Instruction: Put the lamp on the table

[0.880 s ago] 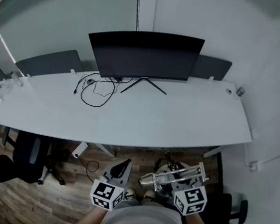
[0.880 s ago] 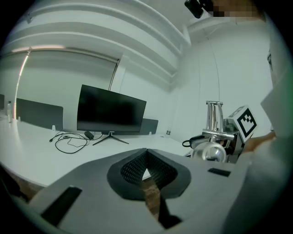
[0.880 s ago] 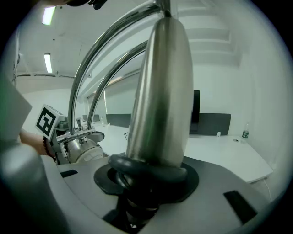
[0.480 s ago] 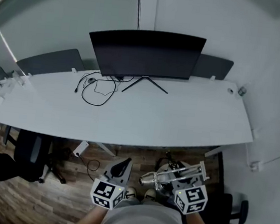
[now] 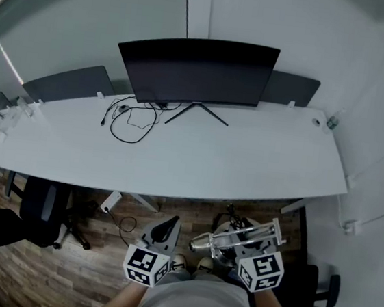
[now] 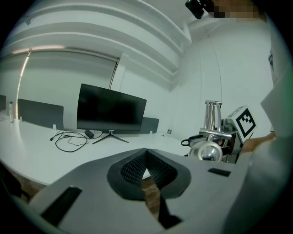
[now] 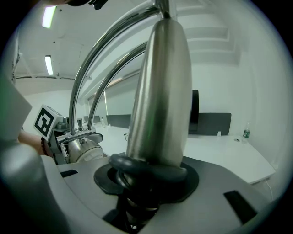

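A chrome lamp [image 5: 232,239] with a bent double-tube arm hangs low over the wooden floor, in front of the long white table [image 5: 198,162]. My right gripper [image 5: 225,248] is shut on the lamp's thick metal stem [image 7: 160,100], which fills the right gripper view; the lamp's shiny head [image 7: 85,149] lies to the left. My left gripper [image 5: 163,231] is beside it, shut and holding nothing. In the left gripper view its pads [image 6: 158,171] meet, and the lamp [image 6: 211,142] shows at the right.
A dark curved monitor [image 5: 196,71] stands at the back of the table with a loose black cable [image 5: 131,119] to its left. A small bottle [image 5: 331,122] sits at the far right corner. A black office chair [image 5: 39,214] stands under the table's left part.
The head view has drifted slightly. Both grippers and the lamp keep their places.
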